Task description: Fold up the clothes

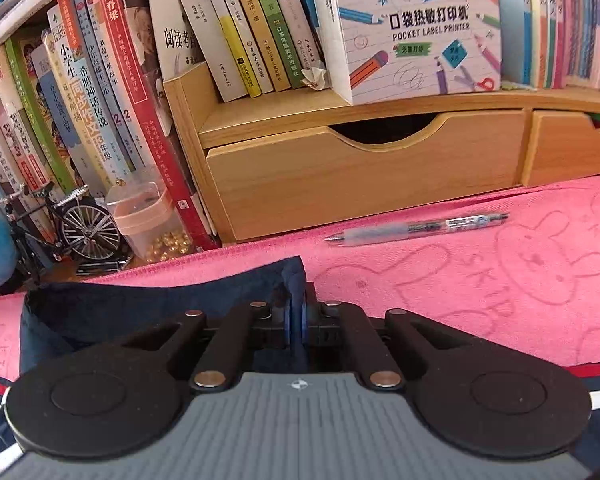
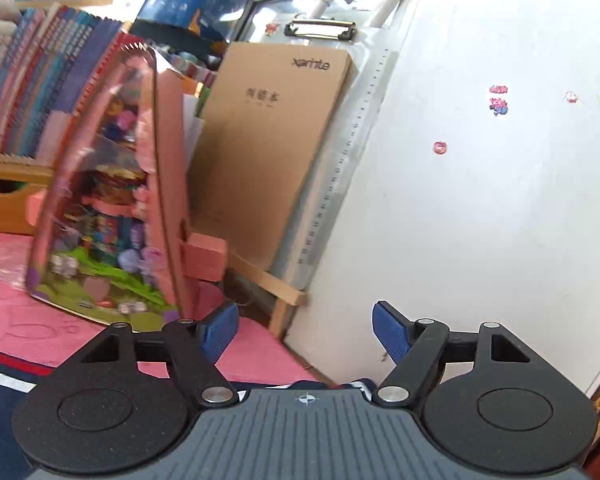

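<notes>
- Pink towel (image 1: 440,280): fills the middle band of my left view, rabbit outlines pressed into it.
- Wooden drawer unit (image 1: 364,176): centre, behind the towel, books standing on top.
- Navy garment (image 1: 140,308): lower left of my left view, lying on the towel, one edge lifted.
- Left gripper (image 1: 296,320): bottom centre, fingers pinching that navy edge.
- Right gripper (image 2: 306,332): bottom centre of my right view, blue pads (image 2: 220,330) spread, nothing between them.
- Pen (image 1: 416,229): centre right, lying on the towel.
</notes>
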